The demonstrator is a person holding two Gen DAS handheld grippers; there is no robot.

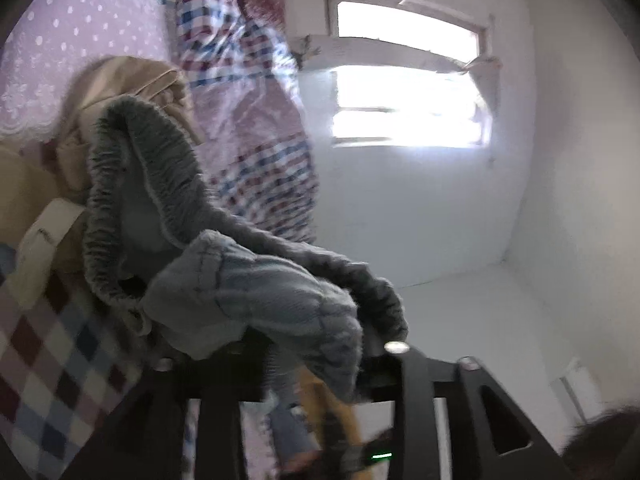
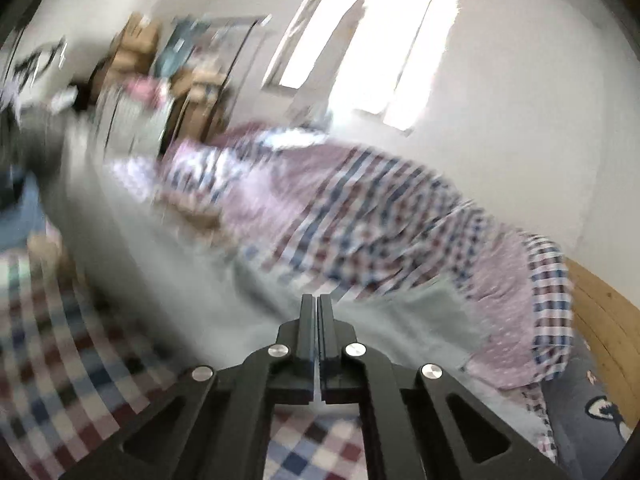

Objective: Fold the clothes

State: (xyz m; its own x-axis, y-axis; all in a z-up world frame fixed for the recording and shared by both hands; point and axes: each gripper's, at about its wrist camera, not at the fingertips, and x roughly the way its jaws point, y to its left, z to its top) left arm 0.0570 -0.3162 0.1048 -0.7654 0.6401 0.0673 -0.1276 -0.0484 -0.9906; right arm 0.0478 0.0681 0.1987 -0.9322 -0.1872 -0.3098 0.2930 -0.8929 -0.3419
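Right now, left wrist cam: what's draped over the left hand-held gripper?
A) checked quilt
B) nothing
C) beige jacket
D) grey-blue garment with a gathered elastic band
D: the grey-blue garment with its gathered elastic band lies bunched over the left hand-held gripper, hiding its fingertips, while the beige clothing lies behind it on the bed and the checked quilt lies underneath.

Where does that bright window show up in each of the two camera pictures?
Left wrist view: the window sits upper right of centre, beyond the grey garment draped over the left tool.
Right wrist view: the window sits at the top, right of centre, tilted, above the right tool.
Shared landmark: the checked quilt heaped below the window.
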